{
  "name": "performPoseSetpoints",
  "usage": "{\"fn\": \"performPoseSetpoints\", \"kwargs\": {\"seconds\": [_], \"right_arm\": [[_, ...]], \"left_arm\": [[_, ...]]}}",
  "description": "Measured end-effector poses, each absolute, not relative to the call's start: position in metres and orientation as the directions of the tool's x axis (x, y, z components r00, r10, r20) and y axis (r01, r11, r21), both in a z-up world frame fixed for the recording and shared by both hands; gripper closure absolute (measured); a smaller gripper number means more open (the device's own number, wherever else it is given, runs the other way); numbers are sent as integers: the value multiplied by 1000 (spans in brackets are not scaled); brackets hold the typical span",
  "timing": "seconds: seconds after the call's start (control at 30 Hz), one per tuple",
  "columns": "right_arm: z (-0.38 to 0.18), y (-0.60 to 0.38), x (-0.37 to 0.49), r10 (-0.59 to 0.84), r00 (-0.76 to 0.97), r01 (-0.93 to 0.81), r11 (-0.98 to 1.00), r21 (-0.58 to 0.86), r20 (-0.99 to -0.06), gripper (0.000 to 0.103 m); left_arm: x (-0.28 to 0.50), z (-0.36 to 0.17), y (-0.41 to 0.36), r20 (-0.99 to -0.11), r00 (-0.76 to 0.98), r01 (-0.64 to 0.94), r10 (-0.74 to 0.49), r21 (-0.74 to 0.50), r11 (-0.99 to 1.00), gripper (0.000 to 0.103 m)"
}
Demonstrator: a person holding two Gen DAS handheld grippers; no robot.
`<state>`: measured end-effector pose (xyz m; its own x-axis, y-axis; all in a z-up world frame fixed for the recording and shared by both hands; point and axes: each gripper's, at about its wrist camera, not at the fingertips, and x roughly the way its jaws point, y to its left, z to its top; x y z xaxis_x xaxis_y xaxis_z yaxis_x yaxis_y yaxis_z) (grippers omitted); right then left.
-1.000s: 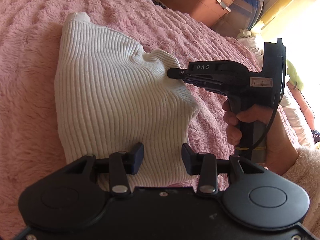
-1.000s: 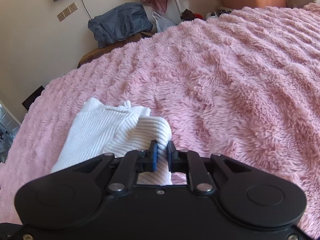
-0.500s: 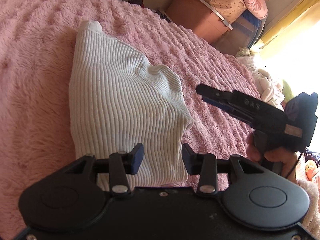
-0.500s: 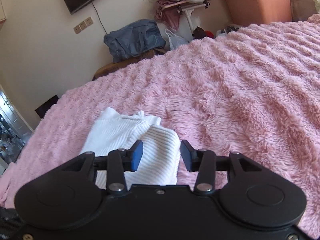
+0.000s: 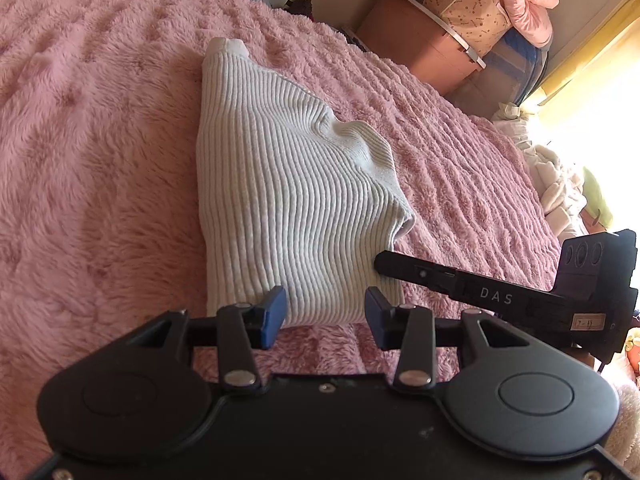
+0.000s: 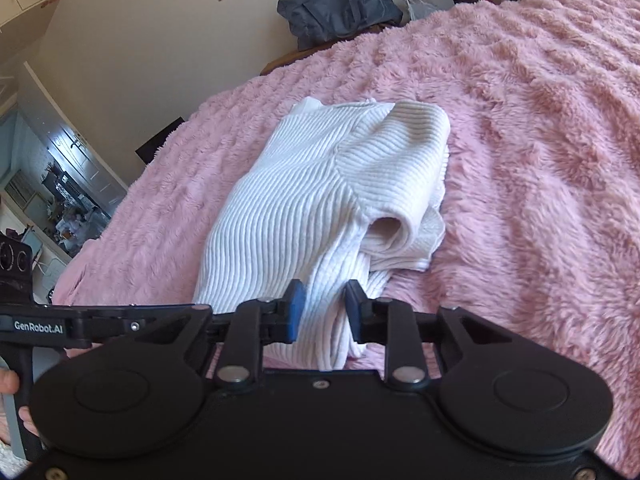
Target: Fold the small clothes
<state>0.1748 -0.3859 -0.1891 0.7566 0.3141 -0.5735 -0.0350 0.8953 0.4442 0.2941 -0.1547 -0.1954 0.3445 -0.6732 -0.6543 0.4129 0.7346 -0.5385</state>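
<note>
A white ribbed knit sweater (image 5: 292,184) lies folded on the pink fluffy blanket (image 5: 88,160); it also shows in the right wrist view (image 6: 304,200), with a sleeve folded over its right side. My left gripper (image 5: 326,312) is open at the sweater's near edge, holding nothing. My right gripper (image 6: 322,312) is open, its blue pads on either side of a bunched fold at the sweater's near end. The right gripper (image 5: 480,292) also shows side-on in the left wrist view, its tip at the sweater's near right corner.
A brown storage box (image 5: 420,44) with bags on top stands beyond the bed. A pile of pale clothes (image 5: 560,188) lies at the bed's right side. A blue bag (image 6: 340,4) sits by the wall. The left gripper's body (image 6: 60,326) is at the left.
My right gripper opened, let go of the folded sleeve, and dropped back to the sweater's near right corner. Both views have pulled back from the sweater. The left gripper stayed open.
</note>
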Motion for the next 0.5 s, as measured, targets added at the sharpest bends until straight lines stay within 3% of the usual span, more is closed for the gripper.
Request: {"fn": "performPoseSetpoints", "kwargs": {"seconds": [0.27, 0.5], "right_arm": [[-158, -394, 190, 293, 800, -51, 903, 427, -524, 93], [-206, -397, 193, 276, 751, 23, 897, 442, -600, 94]], "left_arm": [[300, -189, -164, -643, 359, 427, -677, -531, 731, 59], [303, -216, -175, -693, 350, 412, -631, -490, 768, 59]]}}
